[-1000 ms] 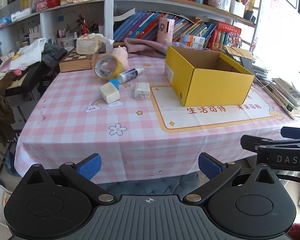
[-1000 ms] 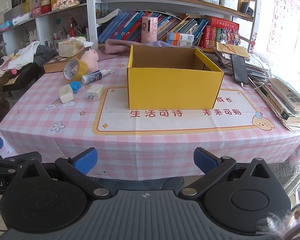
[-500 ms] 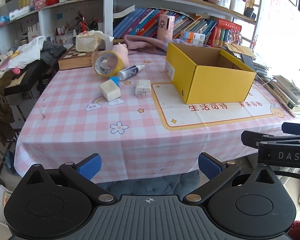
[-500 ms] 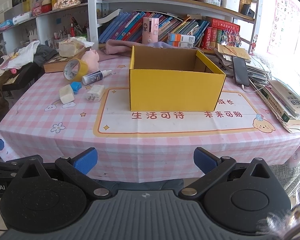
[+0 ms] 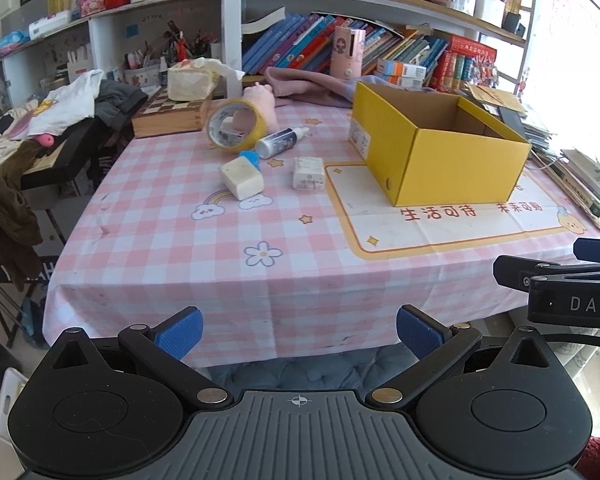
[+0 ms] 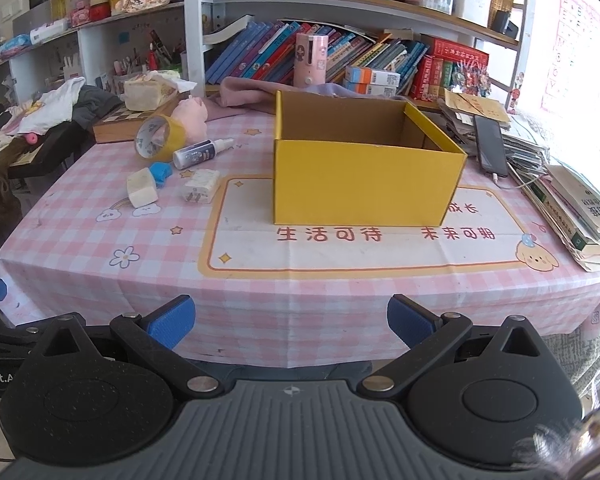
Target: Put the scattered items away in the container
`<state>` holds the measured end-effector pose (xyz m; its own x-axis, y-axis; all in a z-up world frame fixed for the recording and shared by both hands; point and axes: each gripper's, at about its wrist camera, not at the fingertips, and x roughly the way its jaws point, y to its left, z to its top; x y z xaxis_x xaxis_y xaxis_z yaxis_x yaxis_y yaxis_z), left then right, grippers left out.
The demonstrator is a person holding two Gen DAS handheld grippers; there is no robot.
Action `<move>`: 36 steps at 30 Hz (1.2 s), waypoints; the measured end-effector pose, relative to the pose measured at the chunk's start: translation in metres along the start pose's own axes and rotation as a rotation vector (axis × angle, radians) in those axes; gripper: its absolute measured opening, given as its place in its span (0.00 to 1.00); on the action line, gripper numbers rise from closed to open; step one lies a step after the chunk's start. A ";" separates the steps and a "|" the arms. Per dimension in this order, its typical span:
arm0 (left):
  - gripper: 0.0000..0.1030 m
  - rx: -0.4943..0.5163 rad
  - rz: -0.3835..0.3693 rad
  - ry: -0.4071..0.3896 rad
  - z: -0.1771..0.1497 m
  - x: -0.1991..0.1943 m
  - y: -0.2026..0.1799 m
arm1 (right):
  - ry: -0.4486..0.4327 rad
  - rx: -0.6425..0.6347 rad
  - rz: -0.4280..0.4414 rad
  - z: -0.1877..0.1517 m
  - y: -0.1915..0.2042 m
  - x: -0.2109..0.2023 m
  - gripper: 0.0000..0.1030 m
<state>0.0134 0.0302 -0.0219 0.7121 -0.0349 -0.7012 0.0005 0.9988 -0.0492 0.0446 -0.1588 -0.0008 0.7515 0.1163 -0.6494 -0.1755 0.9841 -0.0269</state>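
both wrist views look forward from just off the near edge of the table [image 5: 284,288], facing the bookshelves [image 6: 340,52]; both share the yellow box [image 6: 364,184].

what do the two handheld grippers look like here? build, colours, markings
Both match: black plastic body with a ribbed grey centre plate and crosshair mark, two round black discs, and black linkage arms with brass pivots ending in blue textured pads. Left gripper; right gripper. In the left view, the right unit's side reads "DAS". No sleeves visible.
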 end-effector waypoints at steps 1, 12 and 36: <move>1.00 -0.004 0.003 0.000 0.000 0.000 0.002 | 0.001 -0.007 0.005 0.001 0.003 0.000 1.00; 1.00 -0.065 0.043 0.010 -0.001 0.001 0.025 | 0.012 -0.072 0.063 0.013 0.029 0.010 1.00; 1.00 -0.129 0.107 0.040 0.030 0.056 0.062 | 0.053 -0.174 0.189 0.068 0.066 0.094 0.93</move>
<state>0.0748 0.0913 -0.0427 0.6744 0.0676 -0.7353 -0.1660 0.9842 -0.0618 0.1469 -0.0737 -0.0120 0.6616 0.2839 -0.6941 -0.4197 0.9072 -0.0290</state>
